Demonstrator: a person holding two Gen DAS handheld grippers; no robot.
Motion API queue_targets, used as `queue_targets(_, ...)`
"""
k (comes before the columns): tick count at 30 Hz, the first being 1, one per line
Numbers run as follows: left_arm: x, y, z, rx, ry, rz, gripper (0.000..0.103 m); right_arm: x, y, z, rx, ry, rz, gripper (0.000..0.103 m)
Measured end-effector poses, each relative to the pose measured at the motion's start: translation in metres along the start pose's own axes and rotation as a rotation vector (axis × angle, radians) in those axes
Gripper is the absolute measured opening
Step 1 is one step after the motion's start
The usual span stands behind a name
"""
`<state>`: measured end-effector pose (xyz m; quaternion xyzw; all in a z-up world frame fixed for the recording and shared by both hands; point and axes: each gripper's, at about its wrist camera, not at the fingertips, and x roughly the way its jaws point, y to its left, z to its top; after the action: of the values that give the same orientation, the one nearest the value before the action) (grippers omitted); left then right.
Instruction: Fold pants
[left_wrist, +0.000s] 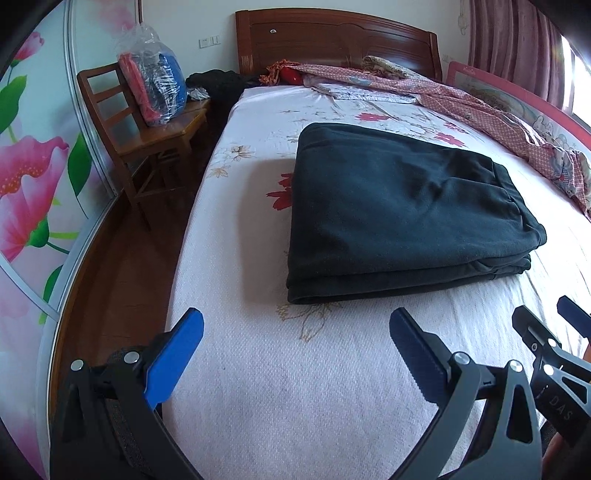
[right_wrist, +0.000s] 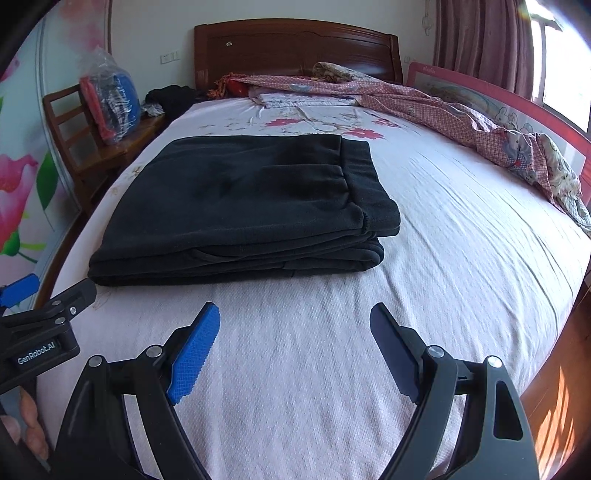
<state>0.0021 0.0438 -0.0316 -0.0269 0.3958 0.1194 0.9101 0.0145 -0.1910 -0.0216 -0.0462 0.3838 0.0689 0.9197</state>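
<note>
Black pants (right_wrist: 236, 199), folded into neat layered stack, flat on bedsheet (right_wrist: 461, 258)

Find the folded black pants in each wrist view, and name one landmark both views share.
Left wrist: folded black pants lie right of centre on the bed.
Right wrist: the pants lie left of centre.
Shared landmark: the wooden headboard at the top of both views.
</note>
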Motion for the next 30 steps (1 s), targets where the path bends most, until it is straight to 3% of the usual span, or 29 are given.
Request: queue_targets(30,0.0007,-0.0034,-0.0001,0.02,0.017,-0.03,0.101,0.0021,-0.0009,-0.0019,0.022,0.032,0.042,0.083)
